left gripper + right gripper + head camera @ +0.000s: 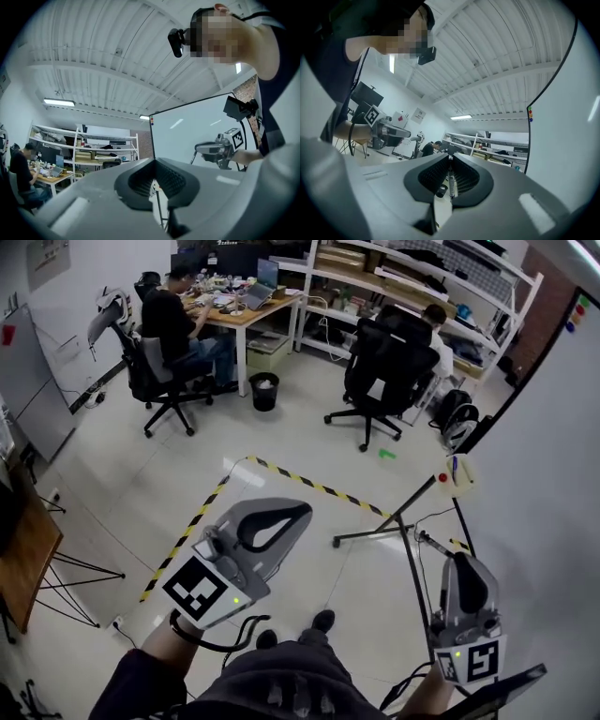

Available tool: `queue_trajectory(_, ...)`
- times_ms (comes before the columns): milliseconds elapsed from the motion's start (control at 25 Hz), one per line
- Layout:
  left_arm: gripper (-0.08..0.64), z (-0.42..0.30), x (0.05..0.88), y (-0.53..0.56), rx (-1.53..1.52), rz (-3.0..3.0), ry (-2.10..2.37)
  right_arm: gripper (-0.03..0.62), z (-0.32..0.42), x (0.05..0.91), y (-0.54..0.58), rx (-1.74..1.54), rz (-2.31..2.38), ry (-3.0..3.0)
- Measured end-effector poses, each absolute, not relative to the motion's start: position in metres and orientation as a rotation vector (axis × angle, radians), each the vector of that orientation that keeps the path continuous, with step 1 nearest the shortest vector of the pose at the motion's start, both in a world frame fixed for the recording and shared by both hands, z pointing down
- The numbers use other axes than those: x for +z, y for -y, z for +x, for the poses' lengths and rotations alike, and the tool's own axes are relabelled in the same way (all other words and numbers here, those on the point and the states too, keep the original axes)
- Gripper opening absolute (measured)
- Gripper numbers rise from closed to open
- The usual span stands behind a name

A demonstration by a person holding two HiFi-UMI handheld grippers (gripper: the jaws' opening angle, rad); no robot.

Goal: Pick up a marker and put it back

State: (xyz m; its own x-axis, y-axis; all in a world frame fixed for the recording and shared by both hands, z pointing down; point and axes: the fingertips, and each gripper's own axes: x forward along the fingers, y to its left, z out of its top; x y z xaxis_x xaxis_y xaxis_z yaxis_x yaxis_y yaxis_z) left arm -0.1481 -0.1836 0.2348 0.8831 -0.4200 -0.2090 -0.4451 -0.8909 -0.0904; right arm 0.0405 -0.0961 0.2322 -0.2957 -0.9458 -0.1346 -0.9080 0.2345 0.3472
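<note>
A thin white marker (451,180) with a dark end stands upright between the ribbed pads of my right gripper (450,157), which is shut on it. In the head view this gripper (457,559) hangs at the lower right, beside the whiteboard (553,474) and below its small tray (457,474), where red and blue items lie. I cannot make out the marker in that view. My left gripper (302,512) is held out over the floor, left of the board's stand. Its jaws (154,160) meet at the tips with nothing between them.
The whiteboard's black stand legs (375,532) spread over the floor ahead. Yellow-black tape (319,487) marks the floor. Two seated people work at a desk (246,307) and shelves (412,277), with office chairs (384,371) and a bin (264,390) nearby. A folding stand (28,559) is on the left.
</note>
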Motion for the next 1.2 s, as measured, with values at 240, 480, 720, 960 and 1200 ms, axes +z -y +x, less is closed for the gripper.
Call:
queue_trajectory(240, 0.006, -0.079, 0.238, 0.233, 0.219, -2.906, -0.663, 0.028, 0.108, 0.241, 0.149, -0.527, 1.828, 2.413)
queue_trajectory(480, 0.006, 0.001, 0.234, 0.277, 0.178, -2.902, -0.718, 0.028, 0.192, 0.243, 0.200, -0.531, 1.813, 2.463)
queue_trajectory(720, 0.006, 0.081, 0.215, 0.315, 0.134, -2.937, -0.712, 0.028, 0.268, 0.224, 0.236, -0.438, 1.808, 2.457)
queue_trajectory(960, 0.006, 0.125, 0.238, 0.344, 0.117, -2.965, -0.634, 0.028, 0.308, 0.248, 0.256, -0.406, 1.877, 2.400)
queue_trajectory(1200, 0.006, 0.153, 0.253, 0.409, 0.151, -3.022, -0.445, 0.028, 0.320, 0.257, 0.302, -0.408, 1.972, 2.244)
